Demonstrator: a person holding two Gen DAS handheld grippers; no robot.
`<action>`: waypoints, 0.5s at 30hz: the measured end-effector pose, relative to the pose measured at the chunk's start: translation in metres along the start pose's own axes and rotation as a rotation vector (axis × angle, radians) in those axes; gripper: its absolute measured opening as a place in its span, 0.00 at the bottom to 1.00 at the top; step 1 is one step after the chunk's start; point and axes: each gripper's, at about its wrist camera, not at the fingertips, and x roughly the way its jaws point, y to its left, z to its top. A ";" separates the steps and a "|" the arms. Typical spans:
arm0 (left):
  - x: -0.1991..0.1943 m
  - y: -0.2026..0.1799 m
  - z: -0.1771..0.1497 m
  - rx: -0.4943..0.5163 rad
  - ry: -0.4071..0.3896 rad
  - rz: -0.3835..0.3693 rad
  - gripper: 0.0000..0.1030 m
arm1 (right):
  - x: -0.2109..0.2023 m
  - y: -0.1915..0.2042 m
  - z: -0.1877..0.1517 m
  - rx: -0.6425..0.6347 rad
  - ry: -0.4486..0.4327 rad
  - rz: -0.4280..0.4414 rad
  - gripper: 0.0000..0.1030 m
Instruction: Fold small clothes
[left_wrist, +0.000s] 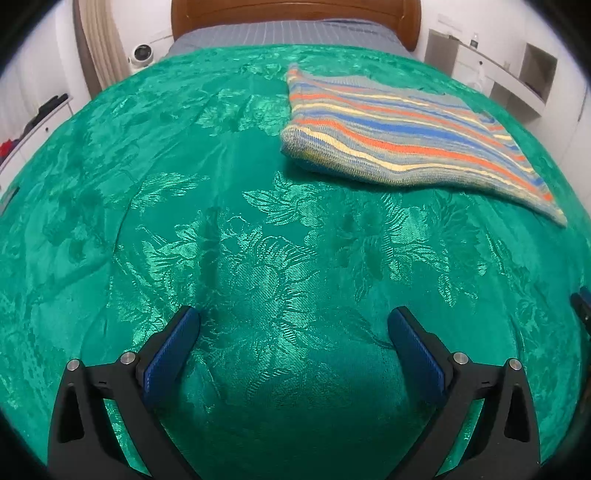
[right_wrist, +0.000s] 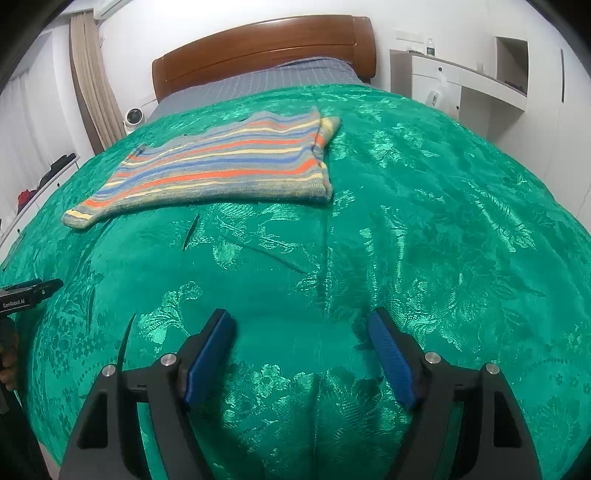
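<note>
Left gripper (left_wrist: 293, 319) jaws wide apart, nothing between, over bare green bedspread (left_wrist: 184, 221). Right gripper (right_wrist: 301, 321) also apart, empty, above the same spread. Striped sweater (right_wrist: 221, 162) lies folded flat further up the bed toward the wooden headboard (right_wrist: 258, 48), well apart from both grippers, one sleeve (right_wrist: 88, 212) sticking out at the left.

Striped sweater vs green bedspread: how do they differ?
Pattern: the sweater has bands of orange, blue, yellow and grey; the bedspread is one shiny green with a woven flower pattern.
Extent: the sweater is a small patch; the bedspread covers most of the bed.
Lay: the sweater is partly folded, one edge doubled under; the bedspread is spread out with a few creases.
Shared: both are cloth lying flat, and neither the left gripper nor the right gripper touches them.
</note>
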 end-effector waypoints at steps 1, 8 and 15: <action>0.000 0.000 0.000 -0.001 0.000 0.001 0.99 | 0.000 0.001 0.000 -0.004 0.003 -0.003 0.74; 0.001 0.000 0.002 0.000 0.010 0.005 0.99 | 0.002 0.002 0.003 -0.010 0.018 -0.011 0.75; 0.001 0.000 0.003 -0.003 0.019 0.006 0.99 | 0.003 0.004 0.004 -0.015 0.025 -0.021 0.75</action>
